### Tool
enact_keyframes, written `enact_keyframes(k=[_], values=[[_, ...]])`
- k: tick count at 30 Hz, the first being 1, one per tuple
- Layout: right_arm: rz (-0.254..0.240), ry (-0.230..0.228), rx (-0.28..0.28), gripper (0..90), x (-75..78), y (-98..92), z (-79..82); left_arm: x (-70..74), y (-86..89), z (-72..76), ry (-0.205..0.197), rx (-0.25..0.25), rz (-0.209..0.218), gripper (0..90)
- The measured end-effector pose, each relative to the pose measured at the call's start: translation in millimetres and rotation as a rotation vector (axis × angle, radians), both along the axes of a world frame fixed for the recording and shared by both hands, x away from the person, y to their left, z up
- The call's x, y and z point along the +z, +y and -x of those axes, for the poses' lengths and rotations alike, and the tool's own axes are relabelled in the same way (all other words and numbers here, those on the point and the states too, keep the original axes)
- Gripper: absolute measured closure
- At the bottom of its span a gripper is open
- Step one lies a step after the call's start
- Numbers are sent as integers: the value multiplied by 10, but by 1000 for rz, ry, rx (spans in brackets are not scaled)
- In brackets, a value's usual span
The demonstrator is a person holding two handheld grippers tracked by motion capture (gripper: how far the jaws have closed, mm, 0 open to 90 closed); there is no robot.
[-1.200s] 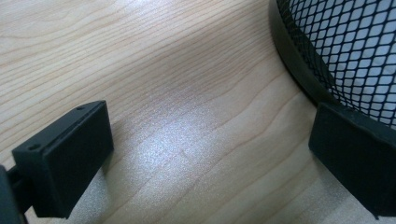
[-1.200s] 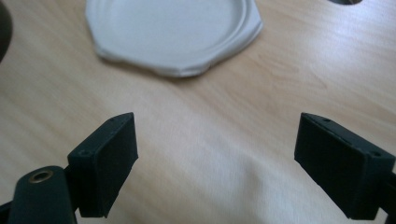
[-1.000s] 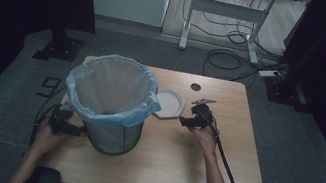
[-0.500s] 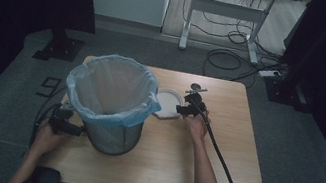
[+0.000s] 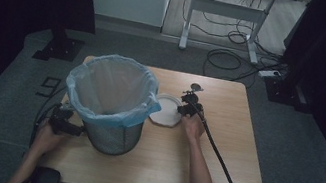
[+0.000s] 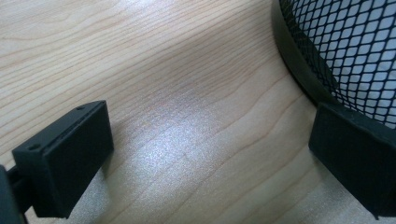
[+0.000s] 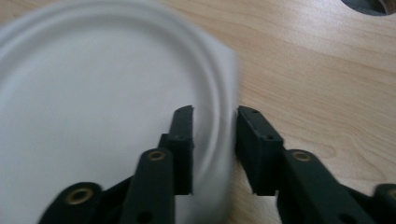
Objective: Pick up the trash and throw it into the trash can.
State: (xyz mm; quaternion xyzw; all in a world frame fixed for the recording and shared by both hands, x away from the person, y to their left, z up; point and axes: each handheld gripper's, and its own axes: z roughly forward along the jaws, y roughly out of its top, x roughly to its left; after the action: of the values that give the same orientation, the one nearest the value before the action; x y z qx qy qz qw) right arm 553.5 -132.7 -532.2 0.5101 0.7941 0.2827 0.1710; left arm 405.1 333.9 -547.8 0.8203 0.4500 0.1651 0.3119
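Observation:
A black mesh wastebasket lined with a blue bag stands on the left half of the wooden table. Just right of it lies a white paper plate. My right gripper is at the plate's right edge. Its jaws straddle the rim of the plate and are nearly together, one over the plate and one outside, so the right gripper is shut on the rim. My left gripper rests low at the basket's left side. It is open wide, one jaw against the basket mesh.
A small dark round hole sits in the table behind the right gripper. The right gripper's cable trails toward the front edge. The table's right half is bare wood. Beyond the table are a desk frame and floor cables.
My right gripper moved forward and left from beside the plate onto its right rim, and its jaws now pinch the rim. The left gripper stayed beside the basket.

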Motion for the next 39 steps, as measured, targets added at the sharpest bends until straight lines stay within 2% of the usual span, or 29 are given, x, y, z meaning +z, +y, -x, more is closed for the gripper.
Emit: enact_keyframes(k=[5, 9, 13, 14, 15, 17, 19, 20, 24, 26, 27, 30, 31, 35, 36, 39], values=[[4, 24, 2, 729, 33, -42, 15, 0, 0, 0, 0, 0, 0, 0], [-25, 36, 18, 760, 121, -71, 46, 0, 0, 0, 0, 0, 0, 0], [-51, 23, 49, 786, 289, -82, 104, 1, 0, 0, 1, -1, -1, 0], [-51, 23, 49, 786, 289, -82, 104, 1, 0, 0, 1, -1, -1, 0], [-69, 17, 66, 797, 379, -95, 139, 0, 0, 0, 0, 0, 0, 0], [-77, 16, 73, 801, 424, -102, 159, 2, 1, 0, 2, -1, 0, 0], [-82, 11, 102, 811, 556, -126, 222, 2, 1, 0, 2, -1, 0, 0], [-82, 11, 102, 811, 556, -126, 222, 2, 1, 0, 2, -1, 0, 0], [-84, 11, 136, 822, 744, -171, 328, 2, 0, 1, 2, -1, 0, 0], [-86, 11, 139, 825, 772, -180, 343, 2, 1, 0, 2, -1, 0, 0], [-99, 12, 150, 831, 849, -208, 384, 2, 1, 0, 2, -1, -1, 0], [-108, 14, 159, 836, 915, -230, 420, 2, 0, 1, 2, -1, 0, 0], [-116, 12, 168, 839, 978, -251, 454, 2, 0, 0, 2, -1, 0, 0], [-109, 10, 175, 840, 1068, -266, 503, 0, -1, 0, 0, 2, 0, 0], [-115, 3, 183, 840, 1140, -282, 539, 2, 0, 1, 2, 0, 0, 0], [-124, 4, 184, 840, 1222, -305, 584, 2, 0, 1, 2, 1, 0, 0]])
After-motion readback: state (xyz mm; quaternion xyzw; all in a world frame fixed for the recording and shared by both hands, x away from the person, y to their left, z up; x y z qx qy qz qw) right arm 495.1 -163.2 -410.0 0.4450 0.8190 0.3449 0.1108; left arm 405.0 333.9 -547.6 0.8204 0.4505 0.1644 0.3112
